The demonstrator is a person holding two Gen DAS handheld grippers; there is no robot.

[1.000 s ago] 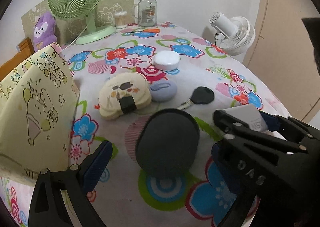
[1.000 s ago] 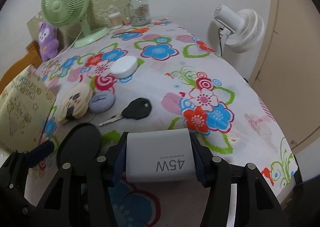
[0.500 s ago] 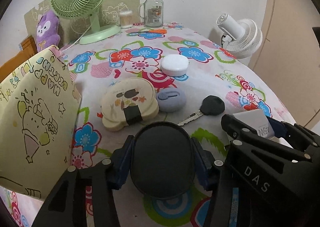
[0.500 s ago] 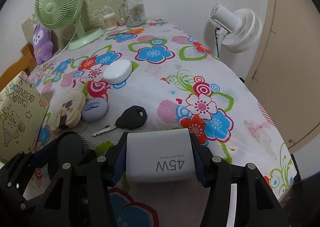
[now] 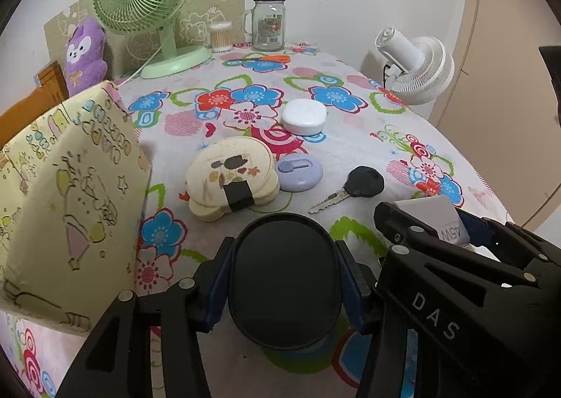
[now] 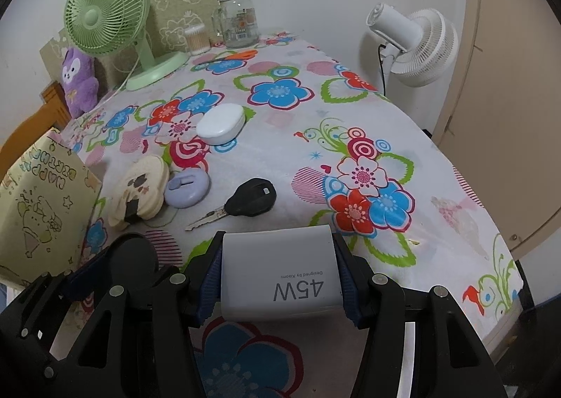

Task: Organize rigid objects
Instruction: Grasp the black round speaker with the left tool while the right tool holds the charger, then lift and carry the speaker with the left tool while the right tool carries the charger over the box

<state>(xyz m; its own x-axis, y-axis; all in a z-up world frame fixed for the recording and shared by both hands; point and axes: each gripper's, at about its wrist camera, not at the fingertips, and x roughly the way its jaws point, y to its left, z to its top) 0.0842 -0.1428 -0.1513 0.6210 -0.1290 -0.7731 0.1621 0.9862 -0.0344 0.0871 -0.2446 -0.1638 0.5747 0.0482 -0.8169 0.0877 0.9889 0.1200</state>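
Beside the yellow gift bag (image 5: 70,187), left gripper (image 5: 284,278) fingers clamp a stiff black oval case (image 5: 284,275) by its long sides; farther right, right gripper (image 6: 278,278) pinches the smooth, probably slippery charger (image 6: 280,275); nearby lies the key (image 5: 354,186)

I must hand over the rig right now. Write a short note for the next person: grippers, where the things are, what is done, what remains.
Left hand-held gripper: shut on the black oval case.
Right hand-held gripper: shut on the white charger, marked 45W.
On the table, untouched: the key, the purple round box, the cream compact touching it, the white case farther back.
The paper bag stands at the left.
Done: two things gripped. Left: put both down somewhere, probably the bag, then the other four.
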